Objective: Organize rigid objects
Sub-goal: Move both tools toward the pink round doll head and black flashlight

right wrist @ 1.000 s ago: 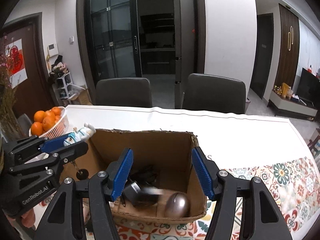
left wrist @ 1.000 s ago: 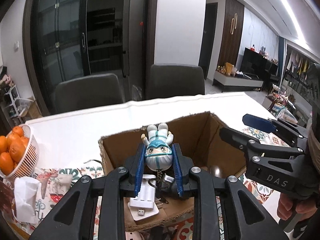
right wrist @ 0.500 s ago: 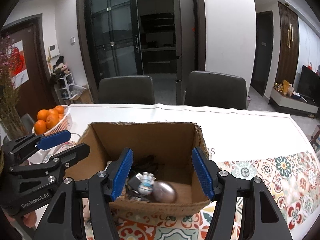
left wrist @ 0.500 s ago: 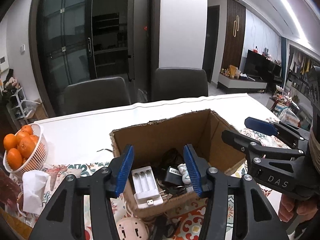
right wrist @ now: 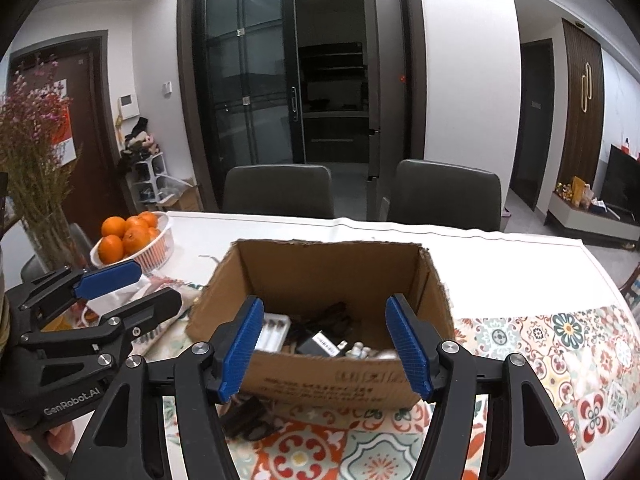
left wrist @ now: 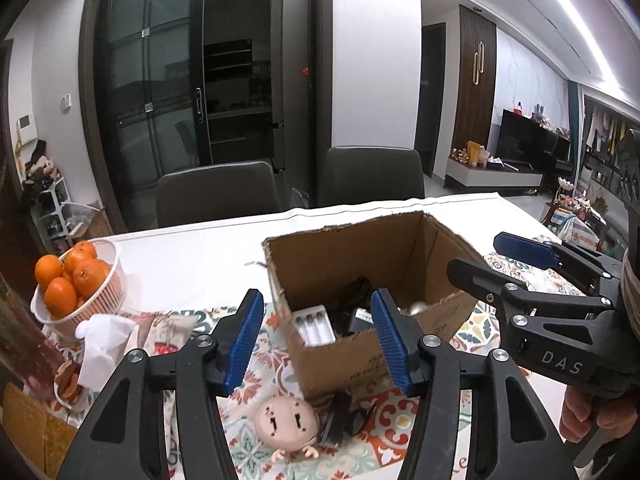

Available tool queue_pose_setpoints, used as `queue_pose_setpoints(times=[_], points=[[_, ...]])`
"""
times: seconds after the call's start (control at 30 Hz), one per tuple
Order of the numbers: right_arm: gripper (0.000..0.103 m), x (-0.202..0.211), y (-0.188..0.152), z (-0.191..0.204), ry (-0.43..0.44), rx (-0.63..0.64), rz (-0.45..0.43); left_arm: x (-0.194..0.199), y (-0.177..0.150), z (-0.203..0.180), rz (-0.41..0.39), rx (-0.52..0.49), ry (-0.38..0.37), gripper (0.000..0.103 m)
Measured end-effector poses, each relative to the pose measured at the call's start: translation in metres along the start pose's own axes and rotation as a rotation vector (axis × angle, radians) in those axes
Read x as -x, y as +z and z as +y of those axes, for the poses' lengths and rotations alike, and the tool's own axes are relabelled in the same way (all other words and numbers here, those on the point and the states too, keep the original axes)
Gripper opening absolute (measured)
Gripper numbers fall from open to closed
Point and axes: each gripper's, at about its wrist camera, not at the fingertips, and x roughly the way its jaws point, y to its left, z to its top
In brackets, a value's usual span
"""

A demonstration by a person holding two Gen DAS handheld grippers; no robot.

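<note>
Box (right wrist: 332, 376) contents partly hidden, blurred

My two wrist cameras look forward and down, close over the box (left wrist: 340, 360) (right wrist: 320, 276), which both share.

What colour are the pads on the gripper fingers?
Blue, ribbed pads on black arms; the left wrist view shows them best.
</note>
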Motion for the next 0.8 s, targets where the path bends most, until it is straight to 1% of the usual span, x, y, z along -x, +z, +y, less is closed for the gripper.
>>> queue_pose_setpoints(times=[0.27, 0.5, 0.8], points=[[0.073, 0.006, -0.015, 0.022, 0.014, 0.022, 0.010, 0.015, -0.026, 0.012, 0.004, 0.005, 0.037, 0.060], [0.073, 0.002, -0.034, 0.034, 0.027, 0.015, 0.044, 0.017, -0.050, 0.023, 0.030, 0.014, 0.053, 0.063], [0.073, -0.009, -0.061, 0.044, 0.037, -0.026, 0.093, 0.007, -0.078, 0.034, 0.082, 0.054, 0.015, 0.063]])
